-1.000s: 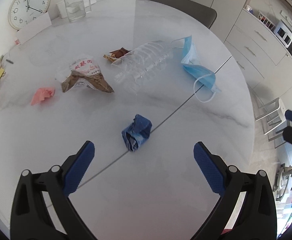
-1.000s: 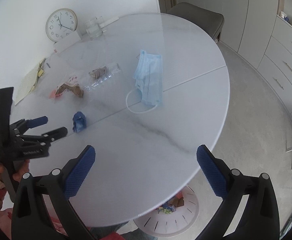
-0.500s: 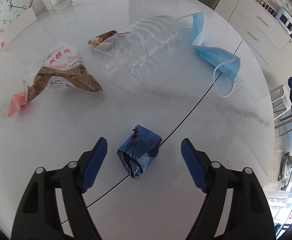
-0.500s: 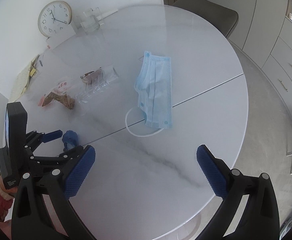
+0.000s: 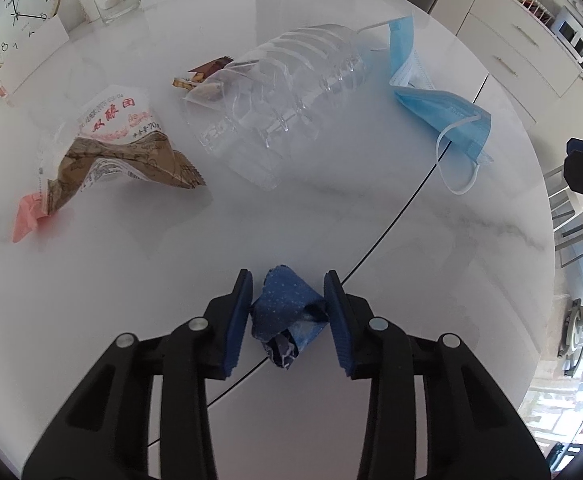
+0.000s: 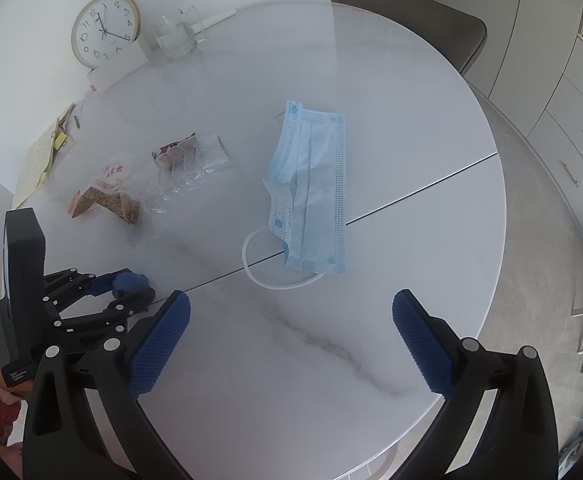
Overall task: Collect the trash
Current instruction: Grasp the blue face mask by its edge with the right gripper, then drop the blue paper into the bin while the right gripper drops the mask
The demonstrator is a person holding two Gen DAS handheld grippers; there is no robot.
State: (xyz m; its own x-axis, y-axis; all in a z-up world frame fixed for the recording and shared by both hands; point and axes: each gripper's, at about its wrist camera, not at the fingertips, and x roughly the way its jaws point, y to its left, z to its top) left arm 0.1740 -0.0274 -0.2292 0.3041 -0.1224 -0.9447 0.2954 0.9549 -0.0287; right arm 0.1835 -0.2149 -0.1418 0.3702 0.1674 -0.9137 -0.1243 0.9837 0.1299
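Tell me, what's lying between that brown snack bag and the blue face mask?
A crushed clear plastic bottle lies between the brown snack bag and the face mask, clearest in the left wrist view.

Printed on snack wrapper [image 5: 119, 148]: red characters "双酿团", date ending "03/04", "70". On wall clock [image 5: 15, 12]: hour numerals 1–12.
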